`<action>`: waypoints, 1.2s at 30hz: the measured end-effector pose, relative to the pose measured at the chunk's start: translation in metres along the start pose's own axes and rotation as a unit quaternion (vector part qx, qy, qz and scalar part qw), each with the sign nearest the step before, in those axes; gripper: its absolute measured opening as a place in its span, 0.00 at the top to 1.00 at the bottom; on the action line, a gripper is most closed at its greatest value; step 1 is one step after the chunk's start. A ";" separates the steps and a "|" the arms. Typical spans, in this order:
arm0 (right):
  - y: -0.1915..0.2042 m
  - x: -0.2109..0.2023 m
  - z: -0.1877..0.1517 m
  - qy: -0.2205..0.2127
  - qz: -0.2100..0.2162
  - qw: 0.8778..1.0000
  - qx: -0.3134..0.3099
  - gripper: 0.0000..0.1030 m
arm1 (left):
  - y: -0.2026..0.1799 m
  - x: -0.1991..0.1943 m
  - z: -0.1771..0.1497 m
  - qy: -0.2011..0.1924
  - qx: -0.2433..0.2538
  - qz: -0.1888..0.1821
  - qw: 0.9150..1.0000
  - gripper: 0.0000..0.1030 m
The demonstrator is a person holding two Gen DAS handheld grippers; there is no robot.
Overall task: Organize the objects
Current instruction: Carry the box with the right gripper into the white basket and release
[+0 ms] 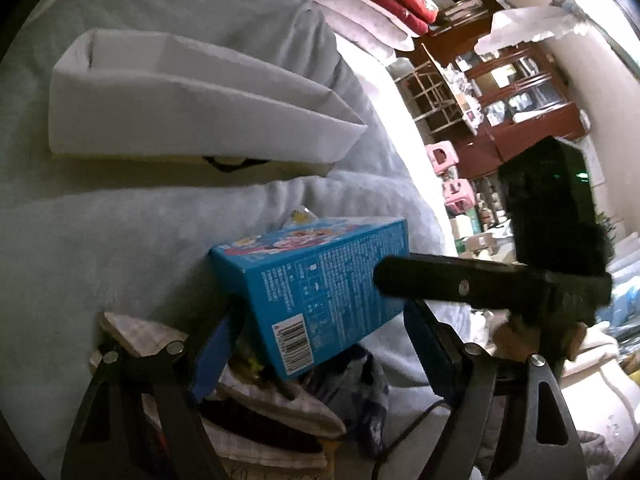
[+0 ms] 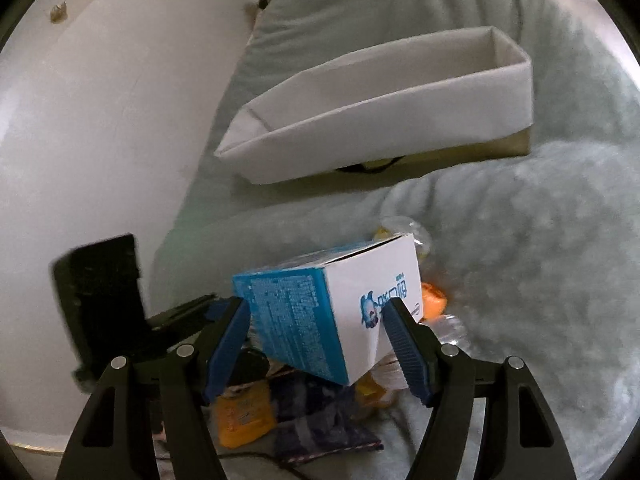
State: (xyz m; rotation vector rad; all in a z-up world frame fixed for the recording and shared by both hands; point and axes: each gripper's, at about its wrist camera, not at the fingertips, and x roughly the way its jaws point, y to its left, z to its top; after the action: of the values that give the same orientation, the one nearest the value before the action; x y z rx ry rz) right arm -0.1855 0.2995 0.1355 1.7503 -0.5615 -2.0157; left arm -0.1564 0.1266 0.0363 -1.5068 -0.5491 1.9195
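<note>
A blue carton (image 1: 316,292) with a barcode and cartoon print sits tilted between the two grippers over a pile of small items. My left gripper (image 1: 320,344) stands wide open around its lower end; the blue pads (image 1: 216,344) do not clearly touch it. In the right wrist view the same carton (image 2: 336,312) shows a white face with a blue fish logo. My right gripper (image 2: 316,344) has its pads (image 2: 404,344) against the carton's two sides and grips it. A white open fabric bin (image 1: 192,108) lies beyond on the pale blanket; it also shows in the right wrist view (image 2: 384,108).
Under the carton lie an orange packet (image 2: 240,416), a dark patterned pouch (image 2: 320,428), clear plastic wrappers (image 2: 404,236) and folded checked cloth (image 1: 272,400). A white wall (image 2: 100,140) stands to the left. A bed edge and wooden shelves (image 1: 512,96) are to the right.
</note>
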 end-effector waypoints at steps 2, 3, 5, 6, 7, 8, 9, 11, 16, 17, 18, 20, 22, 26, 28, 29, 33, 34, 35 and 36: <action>0.010 -0.009 -0.003 -0.011 -0.005 1.000 -0.013 0.33 | -0.008 0.000 0.005 -0.003 0.010 0.017 1.000 0.22; 0.016 -0.017 -0.003 -0.018 -0.005 1.000 -0.018 0.33 | -0.014 -0.003 0.008 -0.006 0.016 0.025 1.000 0.22; 0.023 -0.032 -0.002 -0.036 -0.001 0.999 -0.027 0.33 | -0.022 -0.004 0.015 -0.011 0.025 0.035 0.999 0.22; 0.027 -0.039 0.001 -0.043 -0.001 0.998 -0.034 0.32 | -0.028 -0.004 0.022 -0.009 0.032 0.038 0.999 0.22; 0.031 -0.047 0.006 -0.051 -0.007 0.998 -0.041 0.32 | -0.034 -0.001 0.030 -0.007 0.039 0.043 0.998 0.22; 0.036 -0.054 0.014 -0.060 -0.018 0.997 -0.048 0.32 | -0.040 -0.003 0.038 -0.010 0.046 0.048 0.998 0.22; 0.040 -0.056 0.022 -0.069 -0.025 0.996 -0.049 0.32 | -0.047 -0.004 0.047 -0.016 0.054 0.055 0.997 0.22; 0.043 -0.067 0.039 -0.085 -0.036 0.995 -0.049 0.32 | -0.063 -0.008 0.070 -0.033 0.073 0.076 0.994 0.22; 0.030 -0.083 0.082 -0.114 -0.023 0.993 -0.028 0.32 | -0.086 -0.010 0.118 -0.068 0.106 0.097 0.987 0.22; 0.025 -0.086 0.092 -0.124 -0.017 0.992 -0.026 0.32 | -0.086 -0.007 0.126 -0.070 0.108 0.098 0.987 0.22; 0.020 -0.087 0.100 -0.132 -0.013 0.991 -0.024 0.32 | -0.085 -0.002 0.135 -0.071 0.105 0.096 0.987 0.22; 0.009 -0.080 0.128 -0.152 -0.011 0.988 -0.021 0.32 | -0.075 0.014 0.156 -0.065 0.088 0.086 0.990 0.22; 0.000 -0.076 0.146 -0.160 -0.013 0.987 -0.021 0.32 | -0.059 0.035 0.175 -0.053 0.064 0.077 0.994 0.22; -0.030 -0.047 0.168 -0.142 -0.028 0.989 -0.009 0.32 | -0.034 0.074 0.194 -0.034 0.029 0.086 0.995 0.22; -0.042 -0.031 0.169 -0.124 -0.043 0.991 -0.002 0.32 | -0.024 0.094 0.195 -0.014 0.020 0.095 0.995 0.22; -0.051 -0.021 0.167 -0.108 -0.054 0.993 0.013 0.32 | -0.020 0.102 0.192 -0.003 0.017 0.096 0.995 0.23; -0.084 0.010 0.163 -0.060 -0.101 0.991 0.063 0.32 | -0.006 0.132 0.176 0.034 -0.005 0.085 0.996 0.26; -0.092 0.017 0.162 -0.053 -0.109 0.990 0.075 0.32 | -0.001 0.143 0.172 0.043 -0.014 0.085 0.995 0.28; -0.101 0.023 0.160 -0.050 -0.116 0.988 0.089 0.34 | 0.002 0.149 0.169 0.048 -0.018 0.089 0.995 0.31; -0.109 0.028 0.157 -0.050 -0.116 0.987 0.098 0.36 | 0.006 0.156 0.165 0.052 -0.020 0.098 0.994 0.32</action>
State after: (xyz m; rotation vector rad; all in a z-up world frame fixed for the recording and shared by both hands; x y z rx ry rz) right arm -0.3495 0.3800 0.0732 1.9135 -0.6323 -2.2868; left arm -0.3401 0.2404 -0.0338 -1.7315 -0.4087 1.9723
